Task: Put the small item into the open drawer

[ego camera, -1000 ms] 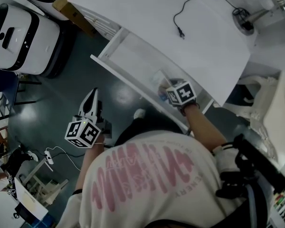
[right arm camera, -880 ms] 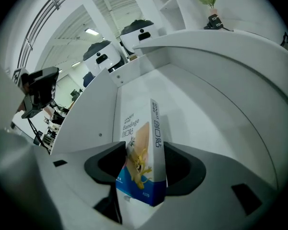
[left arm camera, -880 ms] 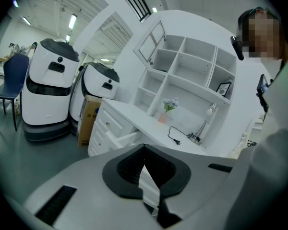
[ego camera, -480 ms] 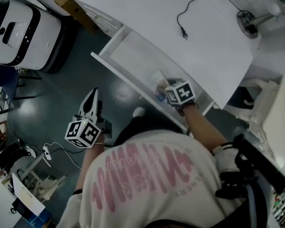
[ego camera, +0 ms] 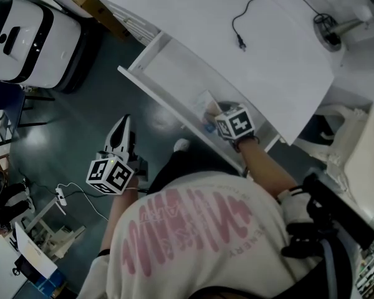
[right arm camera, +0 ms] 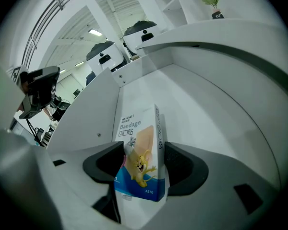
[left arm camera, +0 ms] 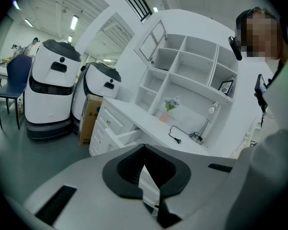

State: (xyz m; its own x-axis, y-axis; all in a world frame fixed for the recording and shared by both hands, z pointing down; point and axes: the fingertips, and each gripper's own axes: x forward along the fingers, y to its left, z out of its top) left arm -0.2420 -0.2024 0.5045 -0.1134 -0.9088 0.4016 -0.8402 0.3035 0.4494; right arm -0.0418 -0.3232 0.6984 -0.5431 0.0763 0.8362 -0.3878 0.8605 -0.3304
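Because the marker cube (ego camera: 235, 124) of the right hand-held gripper (right arm camera: 143, 148) covers its jaws in the head view, only the right gripper view shows them. They stand wide, one on each side of the bandage box (right arm camera: 139, 162), and are opening. Whether the pads touch the box's sides is hard to tell. The box is inside the open drawer (ego camera: 174, 73), its long axis pointing to 12 o'clock in that view. Its near end is cut off by the gripper's body, and the print under "Bandage" is too small to read. In the head view the box is little more than a pale patch at 10 o'clock from the cube.

The left hand-held gripper (ego camera: 122, 124) hangs over the floor at 8 o'clock in the head view, well apart from the drawer. Its jaws meet at the tips, with nothing between them. The person's shirt (ego camera: 193, 242) fills the 6 o'clock half and hides whatever lies beneath. On the table (ego camera: 268, 61) a cable (ego camera: 239, 42) runs off the 12 o'clock edge. A white machine (ego camera: 19, 42) at 10 o'clock is cut off by the frame.
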